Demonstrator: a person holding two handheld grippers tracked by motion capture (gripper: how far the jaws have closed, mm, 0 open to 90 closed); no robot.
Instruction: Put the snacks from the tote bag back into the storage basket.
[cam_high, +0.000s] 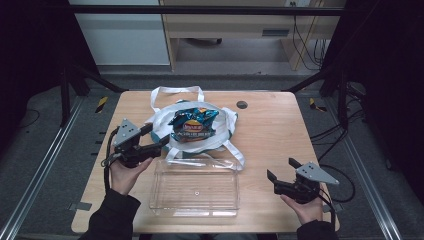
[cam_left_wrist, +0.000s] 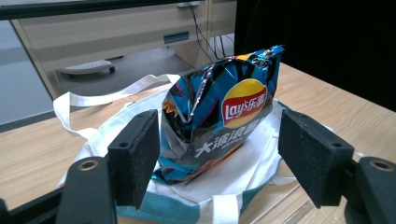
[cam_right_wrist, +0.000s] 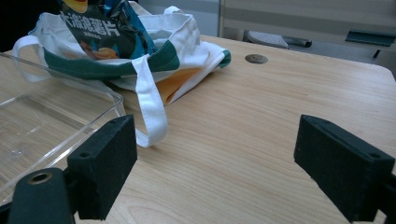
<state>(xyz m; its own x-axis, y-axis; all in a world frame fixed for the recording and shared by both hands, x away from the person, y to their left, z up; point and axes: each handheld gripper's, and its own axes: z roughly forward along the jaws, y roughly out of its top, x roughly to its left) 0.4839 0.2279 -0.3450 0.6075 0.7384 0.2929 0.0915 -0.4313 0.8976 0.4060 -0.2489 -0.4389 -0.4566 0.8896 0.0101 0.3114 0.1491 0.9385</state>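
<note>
At frame centre the chip bag (cam_high: 193, 125) sits ungrasped on the tote bag (cam_high: 227, 122), the clear tray (cam_high: 196, 187) empty, with the left gripper (cam_high: 155, 136) and right gripper (cam_high: 280, 170) both wide-jawed, so nothing looks done.

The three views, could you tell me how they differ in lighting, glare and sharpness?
High view: dark surroundings, evenly lit table, clear tray faint apart from edge glints. Left gripper view: chip bag fairly sharp with foil glare, black backdrop at right. Right gripper view: near jaws slightly soft, tote bag and wood grain clear.

A lab: black frame rails (cam_high: 200, 10), trailing cables (cam_high: 305, 45), test table (cam_high: 270, 130).
</note>
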